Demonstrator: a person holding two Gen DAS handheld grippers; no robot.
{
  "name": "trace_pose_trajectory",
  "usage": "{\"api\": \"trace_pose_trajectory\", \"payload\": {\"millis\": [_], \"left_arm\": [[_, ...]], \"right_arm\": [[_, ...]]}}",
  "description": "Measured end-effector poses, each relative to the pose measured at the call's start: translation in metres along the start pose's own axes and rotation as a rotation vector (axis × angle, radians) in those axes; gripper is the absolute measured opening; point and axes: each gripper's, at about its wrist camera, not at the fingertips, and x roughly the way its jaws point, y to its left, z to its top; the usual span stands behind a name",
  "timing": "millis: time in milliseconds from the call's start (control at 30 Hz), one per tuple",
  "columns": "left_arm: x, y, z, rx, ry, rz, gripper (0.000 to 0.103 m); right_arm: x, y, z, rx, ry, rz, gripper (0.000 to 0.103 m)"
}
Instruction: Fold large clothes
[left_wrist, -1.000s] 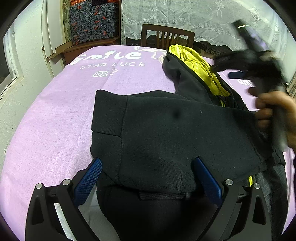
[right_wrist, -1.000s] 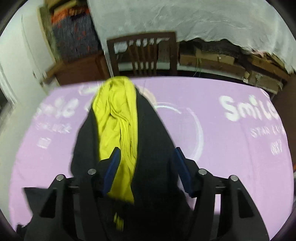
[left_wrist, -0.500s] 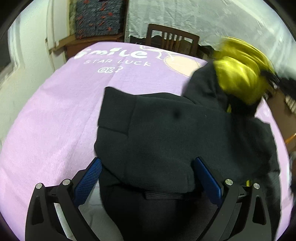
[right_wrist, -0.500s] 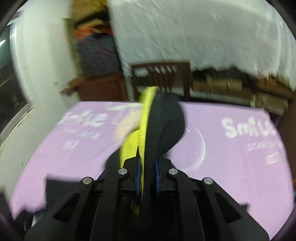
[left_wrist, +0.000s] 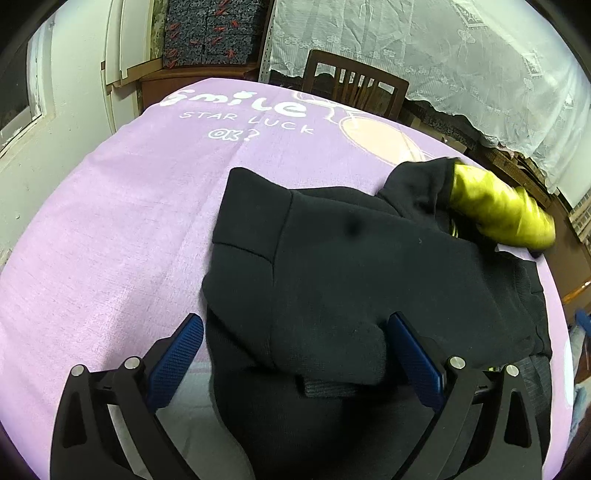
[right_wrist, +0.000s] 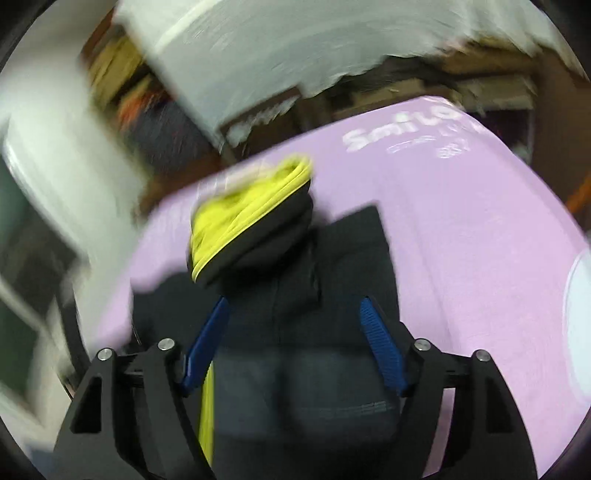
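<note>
So the black hoodie is lying bunched up on the purple sheet, and the fold is looking maybe halfway done: the body is doubled over into a thick dark slab, but the hood with its yellow lining is flopping loose at one end

The left gripper is hovering with its jaws spread wide, blue pads sitting on either side of the near edge of the fabric. The cloth is lying between the jaws and running out ahead of them, not being pinched at all. A folded-over sleeve or hem is poking out just ahead of the gap

The right gripper is also gaping open, nothing clamped. In its view the hood is sitting right ahead of the jaws, just past the tips, rolled so the yellow is showing on top. That view is blurry, so I'm guessing the hand is swinging, but I can't really tell which way

My read: the hood-tucking step is what's going on. The next move is probably calling for the hood to be laid flat onto the body, then both grippers closing on an edge to bring it over for a final fold. Thick fleece is going to spring back, so a firm bite is needed
</note>
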Motion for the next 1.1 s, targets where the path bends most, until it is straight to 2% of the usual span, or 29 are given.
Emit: {"api": "trace_pose_trajectory", "payload": {"millis": [100, 233, 300, 400, 467, 567, 600, 633, 700, 800, 833, 900, 967, 1000, 1033, 1100], "left_arm": [[0.0, 0.001, 0.0, 0.0, -0.001, 0.0, 0.1], [0.0, 0.001, -0.001, 0.001, -0.001, 0.004, 0.1], [0.001, 0.0, -0.001, 0.002, -0.001, 0.008, 0.1], [0.001, -0.001, -0.001, 0.002, -0.002, 0.014, 0.1], [0.002, -0.002, 0.0, 0.003, -0.002, 0.019, 0.1], [0.002, -0.002, 0.0, 0.005, -0.003, 0.022, 0.1], [0.002, -0.001, 0.0, 0.005, -0.003, 0.021, 0.1], [0.002, -0.001, 0.0, 0.004, -0.003, 0.02, 0.1], [0.002, -0.001, 0.0, 0.005, -0.003, 0.02, 0.1], [0.001, 0.0, 0.0, 0.003, -0.003, 0.013, 0.1], [0.001, 0.001, 0.0, 0.002, -0.002, 0.009, 0.1], [0.0, 0.005, 0.001, -0.011, -0.001, -0.019, 0.1], [-0.003, 0.014, 0.003, -0.045, -0.004, -0.053, 0.1], [-0.005, 0.019, 0.003, -0.07, -0.009, -0.06, 0.1], [-0.006, 0.023, 0.003, -0.093, -0.013, -0.06, 0.1], [-0.011, 0.038, 0.004, -0.151, -0.012, -0.058, 0.1]], "right_arm": [[0.028, 0.0, 0.03, 0.085, -0.006, 0.015, 0.072], [0.084, 0.011, 0.065, 0.097, 0.017, -0.047, 0.072], [0.108, 0.001, 0.078, 0.183, 0.048, -0.014, 0.072], [0.145, -0.014, 0.078, 0.333, 0.119, 0.048, 0.075], [0.171, -0.024, 0.081, 0.393, 0.175, 0.057, 0.077], [0.191, -0.02, 0.082, 0.384, 0.192, 0.055, 0.074], [0.193, -0.014, 0.083, 0.349, 0.184, 0.052, 0.054], [0.193, -0.004, 0.086, 0.286, 0.172, 0.04, 0.041], [0.178, 0.027, 0.091, 0.095, 0.107, 0.01, 0.029], [0.127, 0.087, 0.082, -0.244, -0.06, -0.003, 0.025], [0.11, 0.105, 0.072, -0.347, -0.1, -0.003, 0.025], [0.068, 0.151, 0.024, -0.675, -0.181, -0.022, 0.025], [0.047, 0.17, -0.025, -0.917, -0.171, -0.044, 0.029], [0.04, 0.171, -0.058, -1.042, -0.134, -0.07, 0.037], [0.037, 0.165, -0.079, -1.094, -0.091, -0.091, 0.052], [0.034, 0.142, -0.105, -1.101, -0.016, -0.148, 0.067]]}}
